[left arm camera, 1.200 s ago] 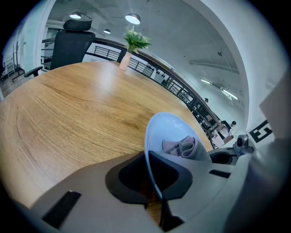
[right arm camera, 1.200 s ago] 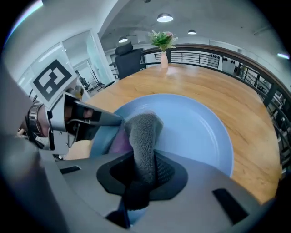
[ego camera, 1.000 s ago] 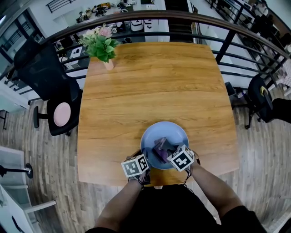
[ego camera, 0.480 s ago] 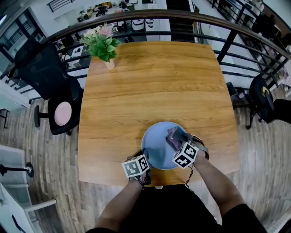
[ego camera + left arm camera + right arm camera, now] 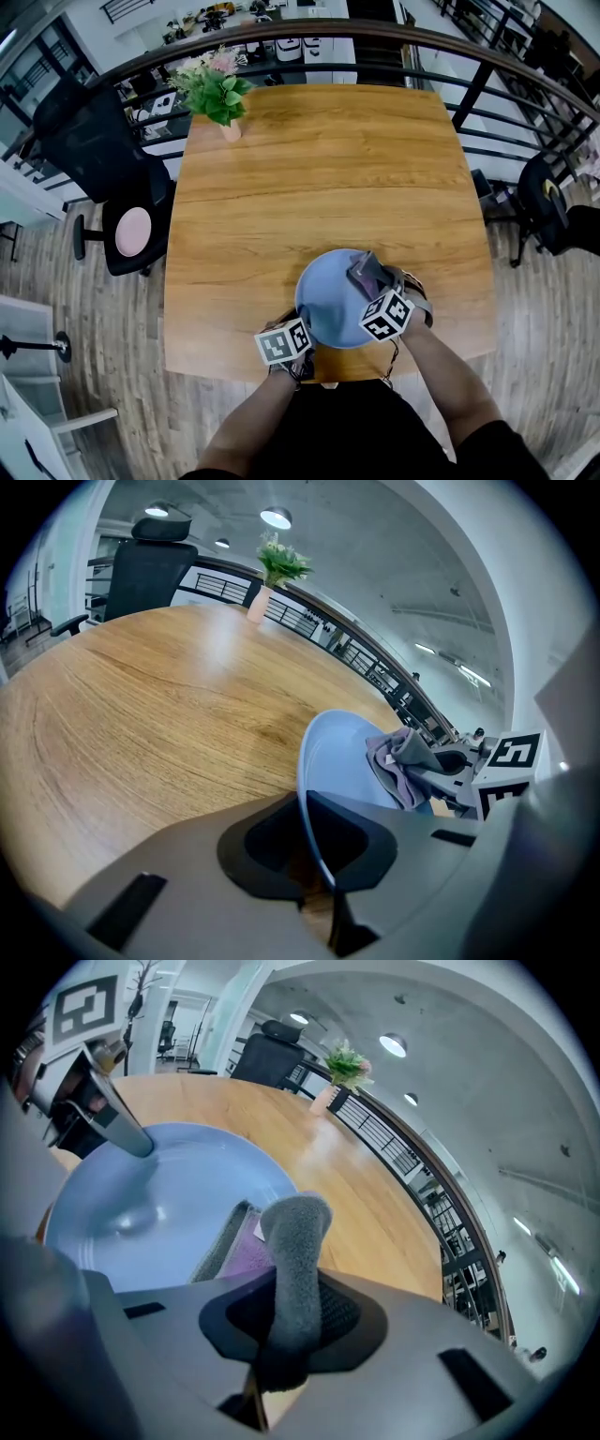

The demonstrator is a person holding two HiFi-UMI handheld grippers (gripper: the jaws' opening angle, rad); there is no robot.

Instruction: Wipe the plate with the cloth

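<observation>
The grey and purple cloth (image 5: 366, 271) has slid from the middle of the blue plate (image 5: 326, 298) to its far right edge, pinched tight in the right gripper (image 5: 373, 281). The left gripper (image 5: 302, 326) is clamped on the plate's near rim. The plate sits on a wooden table (image 5: 319, 169).

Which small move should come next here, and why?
Probably sweep the right gripper and its cloth across toward the middle of the plate: the cloth sits at the far right rim, most of the blue surface lies bare, and the left gripper clamps the near rim.
</observation>
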